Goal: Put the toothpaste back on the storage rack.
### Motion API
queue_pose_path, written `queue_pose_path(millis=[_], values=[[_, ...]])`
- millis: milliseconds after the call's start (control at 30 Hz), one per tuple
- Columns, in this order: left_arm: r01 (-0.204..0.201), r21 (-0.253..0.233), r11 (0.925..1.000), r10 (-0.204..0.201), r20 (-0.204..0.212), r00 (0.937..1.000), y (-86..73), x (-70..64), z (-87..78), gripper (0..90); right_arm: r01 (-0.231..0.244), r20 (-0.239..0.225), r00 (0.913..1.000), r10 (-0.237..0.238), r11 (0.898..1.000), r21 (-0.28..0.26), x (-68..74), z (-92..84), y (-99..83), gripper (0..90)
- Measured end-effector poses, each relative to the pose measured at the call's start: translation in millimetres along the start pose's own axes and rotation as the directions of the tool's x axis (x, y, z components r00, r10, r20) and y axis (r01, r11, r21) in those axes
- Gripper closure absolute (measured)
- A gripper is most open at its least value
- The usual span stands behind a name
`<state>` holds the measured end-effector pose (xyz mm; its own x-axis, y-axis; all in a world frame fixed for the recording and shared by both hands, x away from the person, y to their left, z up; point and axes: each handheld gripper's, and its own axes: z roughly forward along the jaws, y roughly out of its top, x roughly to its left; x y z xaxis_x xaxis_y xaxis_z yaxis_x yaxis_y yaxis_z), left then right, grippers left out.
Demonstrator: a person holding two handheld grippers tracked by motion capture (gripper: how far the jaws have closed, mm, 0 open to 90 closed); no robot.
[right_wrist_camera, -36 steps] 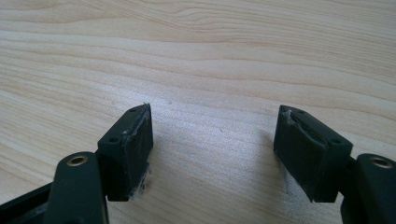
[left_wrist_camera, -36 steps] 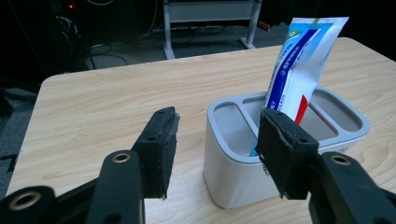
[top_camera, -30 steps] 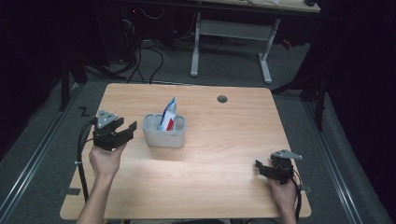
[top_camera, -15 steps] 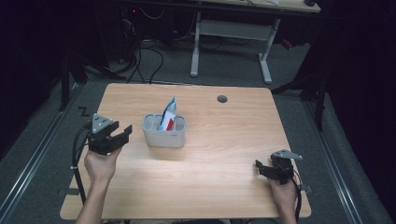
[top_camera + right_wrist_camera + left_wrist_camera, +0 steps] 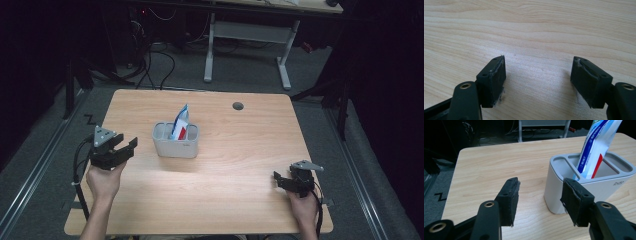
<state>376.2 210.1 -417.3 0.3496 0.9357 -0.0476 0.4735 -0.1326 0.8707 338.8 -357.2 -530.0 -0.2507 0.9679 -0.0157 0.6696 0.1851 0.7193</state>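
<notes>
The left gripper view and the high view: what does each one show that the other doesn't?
Left gripper view alone: small lettering low on the holder, and the worn inner pads of the left tongs. High view alone: the person's hands, the right tongs near the table's right corner, the round hole and the second table behind. Both: the grey holder with the blue, white and red tube on the wooden table.

The holder (image 5: 175, 140) stands on the table (image 5: 240, 150), just right of the left gripper (image 5: 120, 152). A toothpaste tube (image 5: 180, 124) stands inside it. The right gripper (image 5: 285, 181) sits well apart, at the near right corner.
</notes>
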Motion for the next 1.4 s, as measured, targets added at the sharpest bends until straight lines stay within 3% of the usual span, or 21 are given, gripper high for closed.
queue_pose_path(millis=[1000,1400], values=[[0.035,0.034,0.9988,-0.034,-0.02,0.9992,-28.1,12.9,-4.6,47.9,-0.002,0.0,1.0,0.002,1.0,0.0,0.2,0.0,0.0,28.4],[0.079,0.079,0.9938,-0.076,-0.032,0.9966,-41.4,15.7,0.4,41.8,-0.003,0.001,1.0,0.003,1.0,0.0,0.3,-0.1,0.0,28.4]])
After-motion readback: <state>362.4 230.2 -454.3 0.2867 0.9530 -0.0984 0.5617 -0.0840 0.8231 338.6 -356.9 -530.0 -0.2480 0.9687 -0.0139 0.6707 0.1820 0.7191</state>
